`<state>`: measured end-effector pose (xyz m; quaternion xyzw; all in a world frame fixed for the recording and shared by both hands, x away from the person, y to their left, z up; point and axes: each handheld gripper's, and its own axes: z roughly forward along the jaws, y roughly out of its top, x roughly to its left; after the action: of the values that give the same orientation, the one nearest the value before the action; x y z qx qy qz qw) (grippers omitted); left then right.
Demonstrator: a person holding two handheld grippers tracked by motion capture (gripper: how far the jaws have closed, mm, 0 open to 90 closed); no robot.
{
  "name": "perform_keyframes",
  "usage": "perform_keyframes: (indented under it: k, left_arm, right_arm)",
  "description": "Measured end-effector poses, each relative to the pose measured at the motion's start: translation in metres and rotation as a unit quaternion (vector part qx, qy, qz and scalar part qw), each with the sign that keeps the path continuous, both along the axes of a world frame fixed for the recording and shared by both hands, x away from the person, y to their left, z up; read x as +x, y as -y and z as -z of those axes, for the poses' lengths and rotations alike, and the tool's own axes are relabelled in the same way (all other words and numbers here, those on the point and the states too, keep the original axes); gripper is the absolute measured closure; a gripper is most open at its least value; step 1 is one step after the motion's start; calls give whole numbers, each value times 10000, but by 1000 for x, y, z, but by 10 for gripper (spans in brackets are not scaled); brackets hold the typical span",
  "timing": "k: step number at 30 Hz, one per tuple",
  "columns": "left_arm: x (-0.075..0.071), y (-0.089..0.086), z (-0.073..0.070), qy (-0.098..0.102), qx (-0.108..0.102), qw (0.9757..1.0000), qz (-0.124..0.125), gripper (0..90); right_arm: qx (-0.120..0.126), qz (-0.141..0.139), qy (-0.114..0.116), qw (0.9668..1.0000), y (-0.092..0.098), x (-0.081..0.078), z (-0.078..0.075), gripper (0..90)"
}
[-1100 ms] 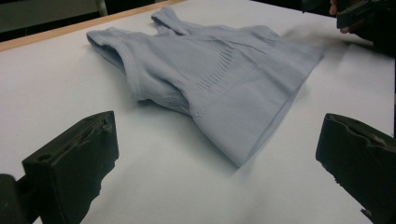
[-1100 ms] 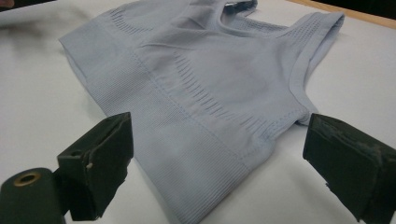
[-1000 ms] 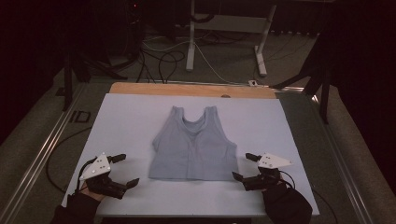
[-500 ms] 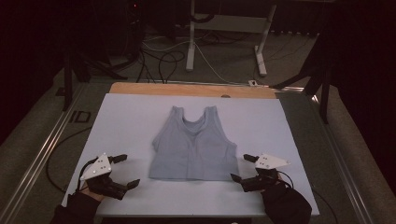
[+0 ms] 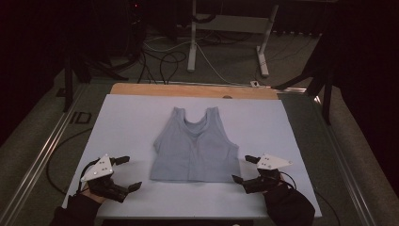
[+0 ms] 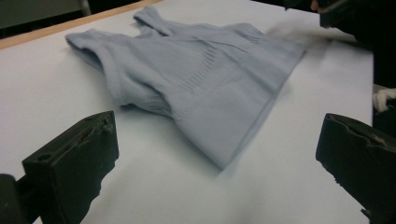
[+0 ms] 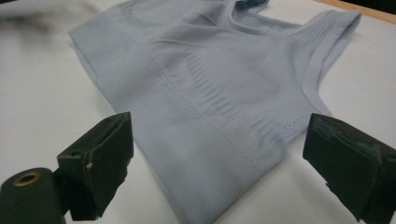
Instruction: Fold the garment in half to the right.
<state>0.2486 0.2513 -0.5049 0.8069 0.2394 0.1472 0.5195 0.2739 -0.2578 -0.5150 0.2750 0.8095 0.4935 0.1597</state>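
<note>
On the white table cover [image 5: 127,122] a pale blue sleeveless top [image 5: 195,146] lies flat in the middle, straps pointing to the far edge and hem toward the person. Near its lower left corner, a little apart from the cloth, the left gripper [image 5: 127,173] hovers with jaws spread wide and nothing between them. Just beside the lower right corner of the hem, the right gripper [image 5: 244,168] also has its jaws wide apart and empty, pointing at the fabric.
</note>
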Motion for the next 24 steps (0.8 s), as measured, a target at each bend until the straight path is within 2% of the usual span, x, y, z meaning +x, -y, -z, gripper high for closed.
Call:
perform_keyframes:
  k: [2, 4, 10, 13, 17, 20, 24]
  left_arm:
    - [0, 0, 0, -25, -1, 10000, 4, 2]
    - [0, 2, -1, -36, 25, 10000, 26, 2]
    - [0, 6, -8, -65, 7, 9999, 90, 2]
    - [0, 6, -11, -92, -8, 9999, 109, 2]
    - [2, 9, -20, -80, -42, 9998, 153, 2]
    - [2, 13, -25, -44, 51, 9998, 182, 2]
    - [4, 18, -30, -58, 65, 9997, 208, 2]
  right_arm:
    - [43, 36, -52, 10000, 1, 1, -2, 88]
    - [-5, 76, -1, 10000, 0, -1, -4, 88]
    - [74, 20, 65, 9999, -4, -3, -14, 88]
    - [152, -39, 110, 9998, -6, -3, -22, 88]
    - [66, -51, 229, 9997, -8, -1, -35, 88]
    - [109, -81, 259, 9996, -10, 3, -45, 88]
    - [103, -115, 354, 9993, -15, 10, -57, 88]
